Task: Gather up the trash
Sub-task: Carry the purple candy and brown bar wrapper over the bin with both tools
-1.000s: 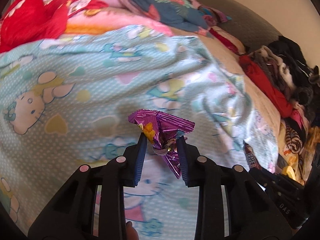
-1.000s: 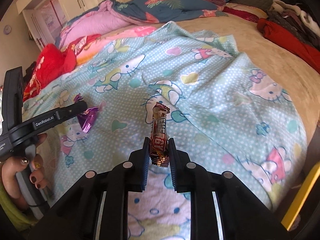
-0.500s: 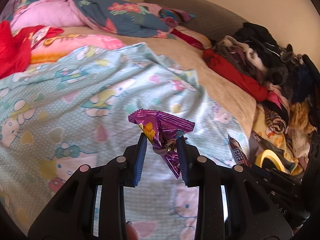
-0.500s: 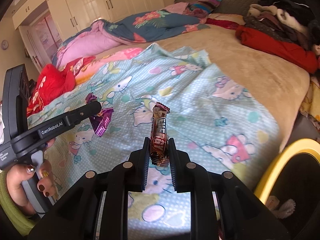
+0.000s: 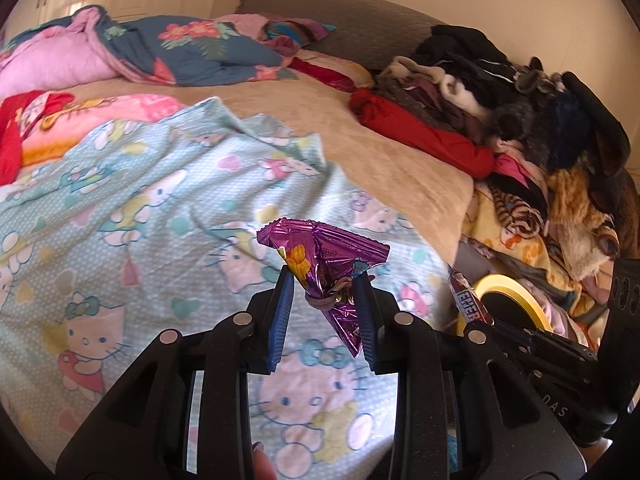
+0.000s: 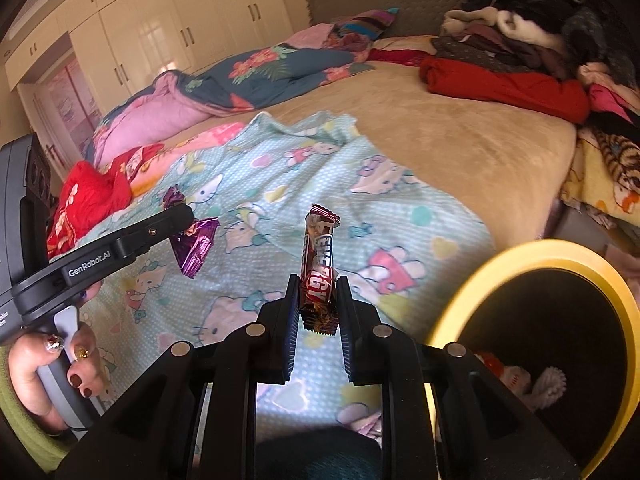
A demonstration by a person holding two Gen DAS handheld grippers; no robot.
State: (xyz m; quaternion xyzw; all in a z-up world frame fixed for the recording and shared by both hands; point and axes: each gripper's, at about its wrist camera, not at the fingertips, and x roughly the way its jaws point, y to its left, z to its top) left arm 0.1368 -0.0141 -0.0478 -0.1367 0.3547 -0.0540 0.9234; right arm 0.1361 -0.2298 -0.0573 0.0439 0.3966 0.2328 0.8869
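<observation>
Pale blue cartoon-cat blanket point(image 5: 132, 216) spread rumpled over the near half of a bed. Beige bedspread point(image 6: 460, 136) bare beyond it. Pink and blue floral quilt point(image 5: 168, 46) bunched near the far side. Red garment point(image 6: 94, 196) crumpled at the blanket's left edge. Grey padded headboard point(image 5: 352, 28) against a cream wall. Heap of mixed clothes point(image 5: 500, 92) along the right side, long red piece point(image 6: 508, 86) at its front. Glossy cream wardrobe doors point(image 6: 160, 36) behind the bed.

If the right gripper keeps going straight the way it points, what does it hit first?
Probably the cartoon-cat sheet on the bed, past the held candy bar wrapper; the yellow-rimmed bin sits off to its right. Depth is unclear.
</observation>
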